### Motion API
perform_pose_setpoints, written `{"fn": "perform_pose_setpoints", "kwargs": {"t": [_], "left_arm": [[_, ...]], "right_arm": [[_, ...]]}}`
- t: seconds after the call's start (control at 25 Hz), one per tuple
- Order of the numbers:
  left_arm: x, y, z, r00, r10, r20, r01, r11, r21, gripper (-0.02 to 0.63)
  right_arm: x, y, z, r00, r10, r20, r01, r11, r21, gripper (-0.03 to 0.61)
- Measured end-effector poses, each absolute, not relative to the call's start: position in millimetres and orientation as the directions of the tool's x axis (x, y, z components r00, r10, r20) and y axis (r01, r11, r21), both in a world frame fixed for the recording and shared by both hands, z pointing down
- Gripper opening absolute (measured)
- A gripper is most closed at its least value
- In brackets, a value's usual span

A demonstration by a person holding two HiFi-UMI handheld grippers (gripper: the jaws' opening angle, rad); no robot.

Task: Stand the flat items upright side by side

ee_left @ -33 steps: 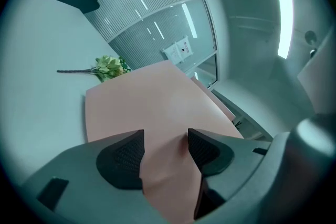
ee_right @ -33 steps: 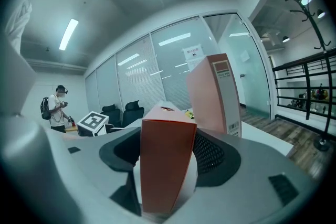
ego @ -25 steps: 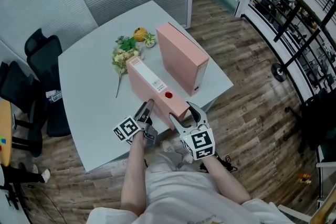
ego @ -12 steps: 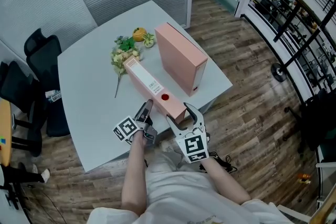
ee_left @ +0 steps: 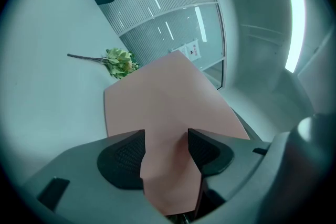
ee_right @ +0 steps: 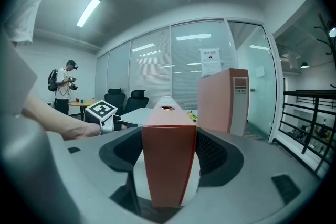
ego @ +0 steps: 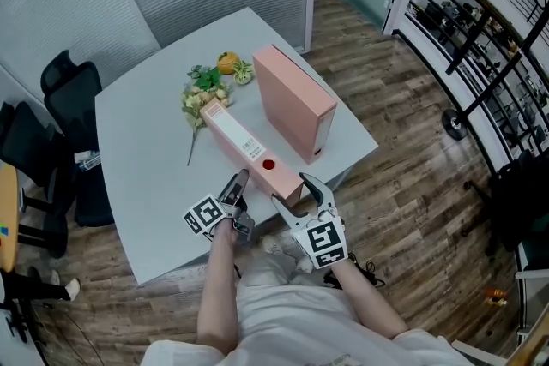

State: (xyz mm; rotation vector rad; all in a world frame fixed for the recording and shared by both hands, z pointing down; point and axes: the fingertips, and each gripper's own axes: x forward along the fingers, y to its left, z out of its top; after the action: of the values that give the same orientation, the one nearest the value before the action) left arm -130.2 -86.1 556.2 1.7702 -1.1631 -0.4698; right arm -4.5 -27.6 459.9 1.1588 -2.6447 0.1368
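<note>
**A:** How are the hands set?

**B:** Both forearms (ego: 219,287) reach in from the bottom of the head view, side by side, toward the nearest edge of the table (ego: 146,150). The left gripper (ego: 238,184) and the right gripper (ego: 298,195) point away from the person, close to level and tipped slightly down. Their marker cubes (ego: 206,214) face up.

**A:** Holding anything?

**B:** Both hold the same thing. The near file box (ego: 244,140) has one end at about the middle of that edge and runs in toward the table's centre. The right gripper is clamped across the narrow end, with its ribbed black pads (ee_right: 212,152) pressed to either side. The left gripper is closed on the box from its left side, near the same end, and pink board fills the gap between its pads (ee_left: 125,157). I can't tell whether the box's underside rests on the table.

**A:** What's it like?

**B:** It's a long, slim slab of matte pink card, narrow side up, with a white label (ego: 233,129) and a round red spot (ego: 268,165). The far file box (ego: 292,94), the same pink, stands upright along the right-hand edge near the right corner, apart from the held one. A bunch of flowers (ego: 204,92), green and pale with an orange bloom, lies on the smooth grey top by the near box's far end.
</note>
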Motion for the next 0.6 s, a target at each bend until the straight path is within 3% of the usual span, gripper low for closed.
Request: {"fn": "perform_pose_setpoints", "kwargs": {"t": [0.6], "left_arm": [[-140,-86,498,0.488,-0.867,0.106,-0.541,-0.205,0.815,0.245]], "right_arm": [[-6,-21,427,-0.694,-0.672,0.259,-0.703,0.71,-0.041,0.313]]}}
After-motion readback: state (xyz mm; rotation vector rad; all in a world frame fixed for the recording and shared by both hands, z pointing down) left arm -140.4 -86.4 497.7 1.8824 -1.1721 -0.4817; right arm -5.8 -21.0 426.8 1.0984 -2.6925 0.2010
